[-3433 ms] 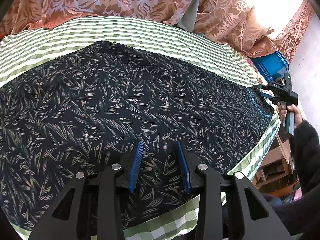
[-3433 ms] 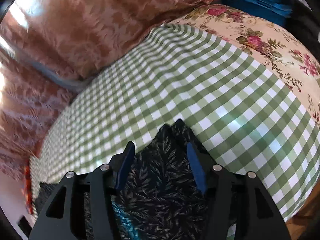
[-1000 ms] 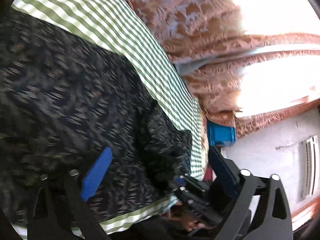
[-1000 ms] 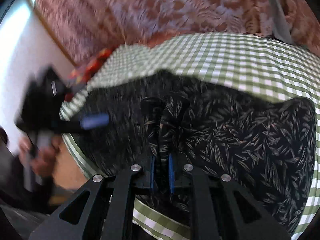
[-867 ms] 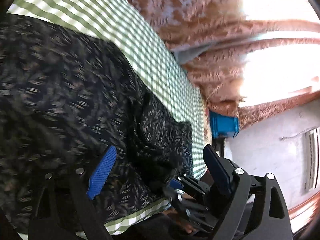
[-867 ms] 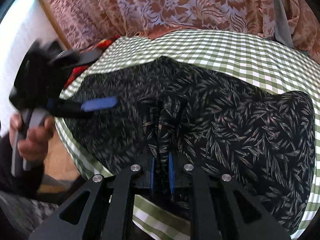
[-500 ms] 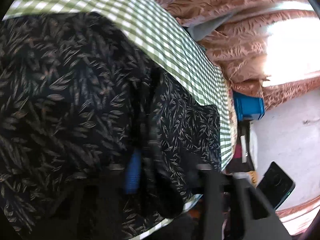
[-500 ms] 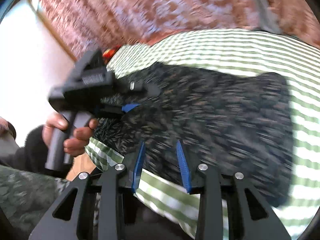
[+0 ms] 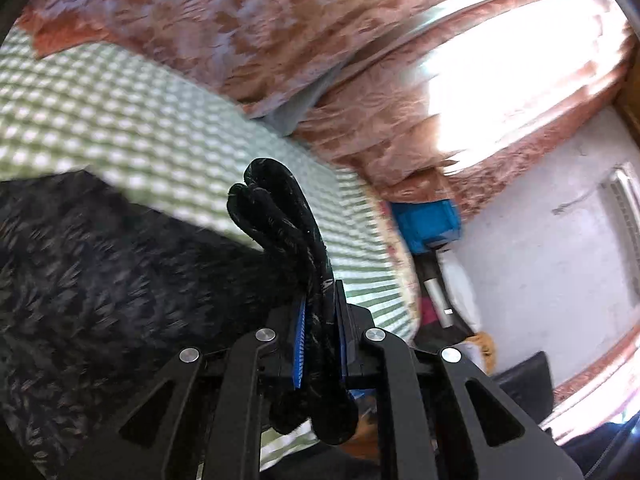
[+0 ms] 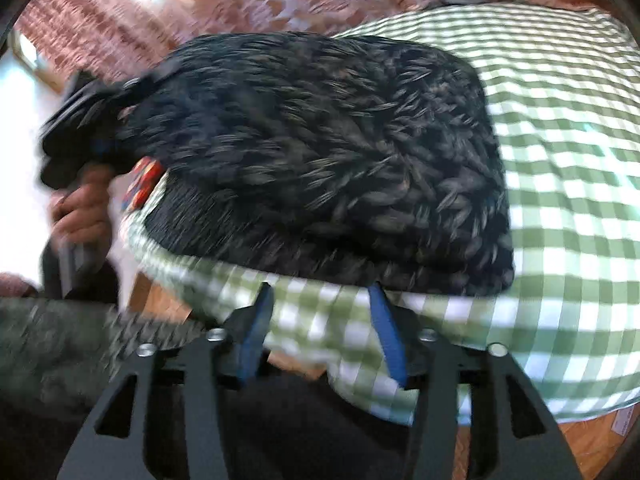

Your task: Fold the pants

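the checked cloth (image 10: 560,128) covers the bed, and the pants (image 10: 320,152) lie on it, already doubled into a thick dark bundle, so at least one fold looks done and more remains. the left claw (image 9: 320,316) is clamped on a bunched edge of them. the right claw (image 10: 320,312) is spread wide, holding nothing, at the bundle's near edge.

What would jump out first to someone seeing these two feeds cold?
Most striking is the thick bunch of dark leaf-print pants standing up out of the shut left tool, in the middle of the left feed. In the right feed the pants lie as a dark mound on the green checked cloth, with the right tool open and empty at the near edge.
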`<state>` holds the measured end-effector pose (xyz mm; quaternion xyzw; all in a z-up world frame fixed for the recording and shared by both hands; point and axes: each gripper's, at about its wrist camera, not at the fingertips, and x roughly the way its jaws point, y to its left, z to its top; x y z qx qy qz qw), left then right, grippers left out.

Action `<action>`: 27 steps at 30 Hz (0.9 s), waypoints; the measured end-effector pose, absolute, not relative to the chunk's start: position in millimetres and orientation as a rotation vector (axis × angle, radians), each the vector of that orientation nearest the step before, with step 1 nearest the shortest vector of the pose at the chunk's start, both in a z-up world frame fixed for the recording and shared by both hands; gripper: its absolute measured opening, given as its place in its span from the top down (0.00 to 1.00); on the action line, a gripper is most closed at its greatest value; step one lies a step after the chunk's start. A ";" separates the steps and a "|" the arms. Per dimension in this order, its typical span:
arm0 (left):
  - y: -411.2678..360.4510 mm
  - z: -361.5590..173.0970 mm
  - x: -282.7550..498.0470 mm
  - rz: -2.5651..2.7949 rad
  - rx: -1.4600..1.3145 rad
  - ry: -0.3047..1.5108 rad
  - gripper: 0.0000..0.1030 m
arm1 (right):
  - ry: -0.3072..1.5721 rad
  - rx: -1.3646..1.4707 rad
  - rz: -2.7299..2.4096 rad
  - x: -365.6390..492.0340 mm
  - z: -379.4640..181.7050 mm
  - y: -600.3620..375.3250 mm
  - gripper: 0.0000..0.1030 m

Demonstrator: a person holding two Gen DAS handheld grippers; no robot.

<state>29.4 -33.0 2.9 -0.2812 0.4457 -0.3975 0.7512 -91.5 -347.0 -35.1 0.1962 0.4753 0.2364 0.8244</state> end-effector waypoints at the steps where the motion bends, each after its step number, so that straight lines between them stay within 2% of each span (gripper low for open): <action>1: -30.3 -6.7 30.0 -0.829 -0.586 0.992 0.89 | 1.003 0.456 0.478 -89.1 -37.1 -354.4 0.51; 5: -19.3 -66.5 37.5 -0.689 -0.542 1.128 0.89 | 1.041 0.485 0.447 -92.4 -43.6 -373.7 0.51; 8: -16.6 -86.6 33.4 -0.682 -0.556 1.152 0.89 | 1.085 0.405 0.530 -99.0 -31.1 -368.7 0.46; 12: -13.2 -83.8 31.3 -0.684 -0.569 1.131 0.89 | 0.976 0.382 0.603 -94.6 7.0 -367.9 0.44; 15: -11.7 -73.9 20.1 -0.681 -0.519 1.100 0.89 | 0.884 0.420 0.548 -59.0 19.1 -367.1 0.36; 19: -18.5 -60.1 13.9 -0.652 -0.440 1.077 0.89 | 0.866 0.399 0.359 2.9 5.5 -357.4 0.37; 22: -26.4 -58.0 8.4 -0.597 -0.344 1.072 0.89 | 0.930 0.350 0.243 28.6 -17.6 -355.3 0.37; 24: -32.6 -57.9 7.4 -0.568 -0.295 1.068 0.89 | 0.996 0.335 0.203 37.4 -35.4 -355.4 0.39; 27: -39.7 -57.0 7.1 -0.538 -0.242 1.060 0.89 | 0.959 0.282 0.208 27.2 -43.6 -353.4 0.39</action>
